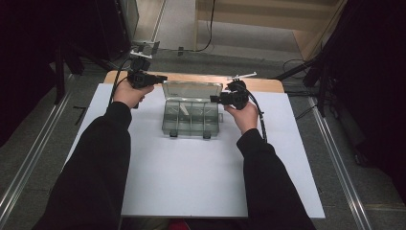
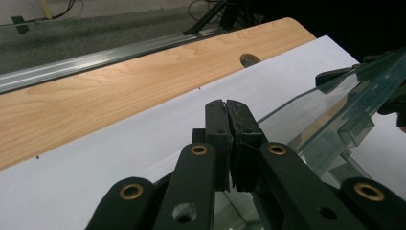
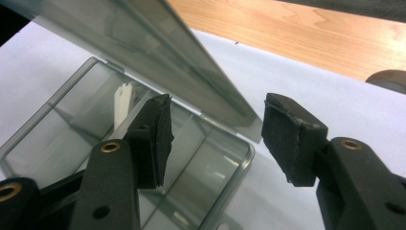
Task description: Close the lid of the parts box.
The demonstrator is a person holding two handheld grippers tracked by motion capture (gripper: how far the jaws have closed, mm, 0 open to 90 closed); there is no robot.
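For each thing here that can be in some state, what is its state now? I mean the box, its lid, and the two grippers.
Clear compartment box: open, standing on the white table.
Lid: raised, tilted back.
Left gripper: jaws shut, beside the lid's edge, nothing seen between them.
Right gripper: jaws open, one on each side of the lid's edge, not clamped.
White piece: lying in one compartment of the box.

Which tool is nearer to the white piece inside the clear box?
Right. The right tool hangs open over the box beside the white piece. The left tool sits shut at the lid's far left corner.
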